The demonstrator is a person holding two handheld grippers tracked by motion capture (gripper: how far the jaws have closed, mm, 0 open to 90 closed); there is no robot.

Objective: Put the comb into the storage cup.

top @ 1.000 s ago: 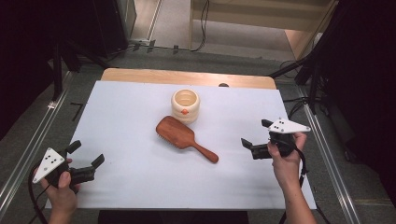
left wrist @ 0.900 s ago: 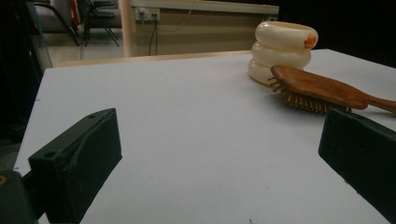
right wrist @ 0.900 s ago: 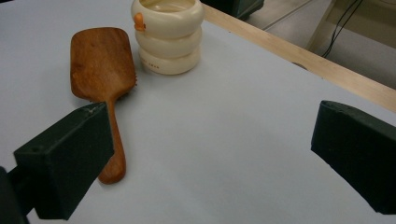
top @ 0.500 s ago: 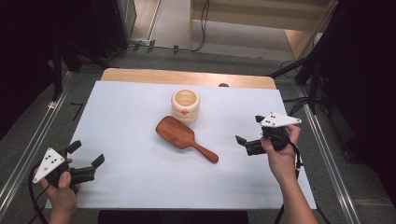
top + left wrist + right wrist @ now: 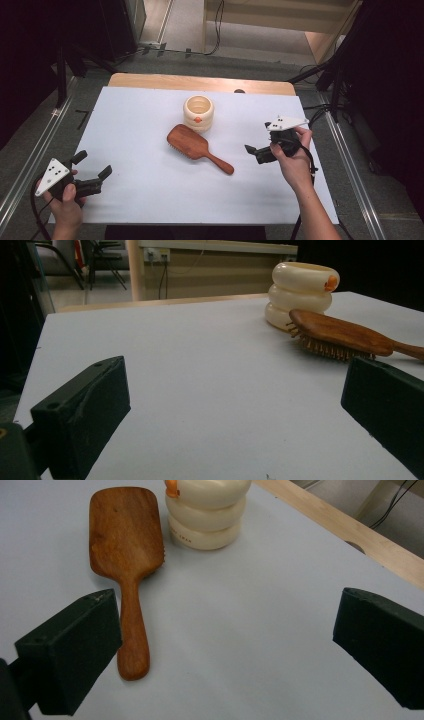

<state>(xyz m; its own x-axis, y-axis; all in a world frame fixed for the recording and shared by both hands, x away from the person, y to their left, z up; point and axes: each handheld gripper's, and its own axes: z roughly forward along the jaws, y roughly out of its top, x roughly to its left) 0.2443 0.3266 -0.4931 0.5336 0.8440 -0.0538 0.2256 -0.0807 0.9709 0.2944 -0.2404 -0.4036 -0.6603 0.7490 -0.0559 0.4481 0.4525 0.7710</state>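
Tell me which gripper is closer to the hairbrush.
The right gripper: it sits just beyond the handle end of the wooden hairbrush, jaws open. The left gripper is at the table's near left corner, well away from it.

A white-topped table (image 5: pixel 150 200) spans mid-frame. A wooden hairbrush (image 5: pixel 192 144) lies at its centre, bristles down. A cream ribbed cup (image 5: pixel 198 113) stands just above it.
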